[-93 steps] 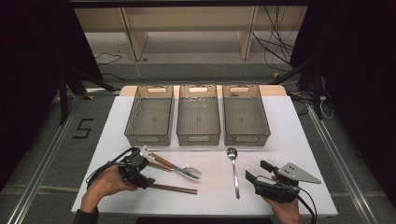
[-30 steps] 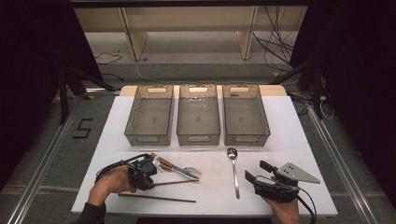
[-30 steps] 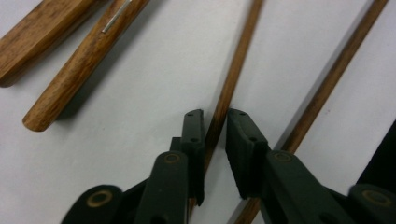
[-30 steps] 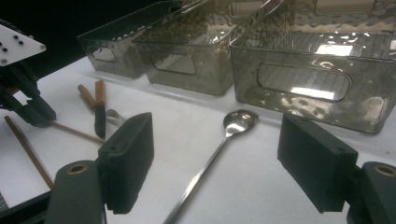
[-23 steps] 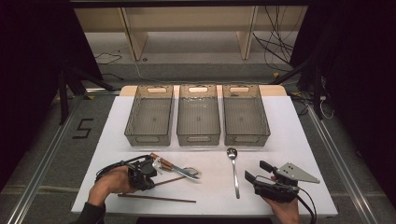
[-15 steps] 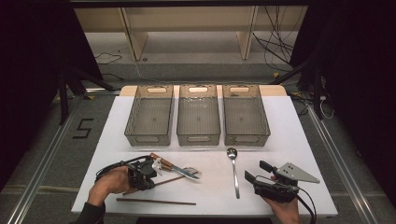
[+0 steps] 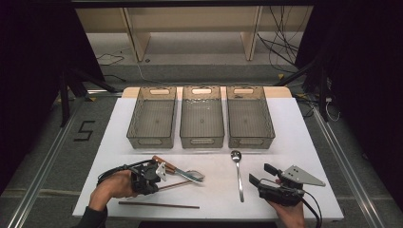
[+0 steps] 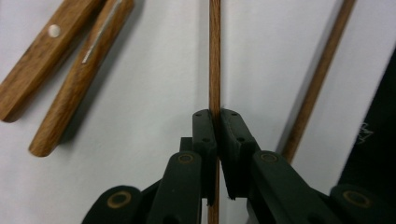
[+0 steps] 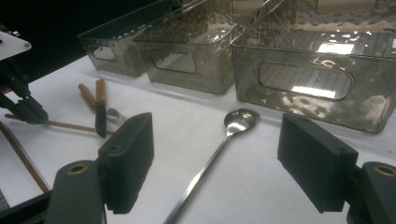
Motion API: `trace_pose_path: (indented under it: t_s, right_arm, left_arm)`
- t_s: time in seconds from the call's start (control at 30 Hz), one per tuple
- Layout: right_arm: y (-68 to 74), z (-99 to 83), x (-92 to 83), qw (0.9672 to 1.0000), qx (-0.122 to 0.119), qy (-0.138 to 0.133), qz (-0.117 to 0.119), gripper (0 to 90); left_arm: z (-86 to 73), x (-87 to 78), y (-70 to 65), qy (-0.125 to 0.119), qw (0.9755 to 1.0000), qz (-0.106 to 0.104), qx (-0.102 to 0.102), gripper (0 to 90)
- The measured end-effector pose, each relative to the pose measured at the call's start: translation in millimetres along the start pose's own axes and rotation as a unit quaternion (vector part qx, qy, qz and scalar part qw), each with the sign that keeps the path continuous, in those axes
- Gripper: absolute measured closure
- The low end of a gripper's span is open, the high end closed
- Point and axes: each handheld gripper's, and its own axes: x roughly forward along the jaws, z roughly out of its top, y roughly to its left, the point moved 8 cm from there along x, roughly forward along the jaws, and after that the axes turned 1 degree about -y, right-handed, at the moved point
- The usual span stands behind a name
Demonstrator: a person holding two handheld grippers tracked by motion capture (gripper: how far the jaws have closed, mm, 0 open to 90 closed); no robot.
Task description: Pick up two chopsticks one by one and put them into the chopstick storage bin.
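One chopstick (image 8: 214, 56) is sitting pinched in the left gripper (image 8: 217, 122), running straight ahead along its jaws, while the right gripper (image 9: 219, 163) is gaping empty toward the tabletop's (image 7: 294, 137) near-right corner.

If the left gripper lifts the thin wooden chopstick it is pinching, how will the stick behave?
The chopstick looks stiff and light, so it should lift without bending. The left gripper pinches it near one end, so the far end may droop or pivot. Being slim and smooth, it might slip or roll.
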Motion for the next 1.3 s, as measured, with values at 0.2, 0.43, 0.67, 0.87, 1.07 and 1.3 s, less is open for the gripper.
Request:
trace_pose_path:
  t_s: [0.2, 0.43, 0.67, 0.87, 1.07, 1.3]
  right_arm:
    - [-0.1, 0.0, -0.1, 1.0, 0.0, 0.0, 0.0, 27.7]
    - [-0.5, 0.0, -0.3, 1.0, 0.001, 0.0, 0.0, 27.7]
    - [-0.8, 0.3, -0.6, 1.0, 0.002, -0.001, 0.0, 27.7]
    - [-0.7, 0.1, -0.4, 1.0, 0.002, 0.0, -0.001, 27.7]
    - [-1.2, 0.2, -0.5, 1.0, 0.002, -0.001, -0.002, 27.7]
    - [-1.2, -0.1, -0.4, 1.0, 0.002, 0.0, -0.002, 27.7]
  left_arm:
    - [5.1, -3.4, -5.9, -0.003, 1.0, 0.0, 0.008, 84.7]
    - [14.7, -10.8, -16.3, -0.022, 0.9994, -0.011, 0.025, 84.7]
    - [27.1, -25.6, -13.7, -0.074, 0.9971, 0.01, 0.011, 84.7]
    - [32.1, -37.0, 0.4, -0.119, 0.9912, 0.046, -0.033, 84.7]
    - [33.5, -44.9, 16.5, -0.149, 0.9833, 0.067, -0.079, 84.7]
    - [34.0, -55.8, 44.6, -0.182, 0.9704, 0.09, -0.131, 84.7]
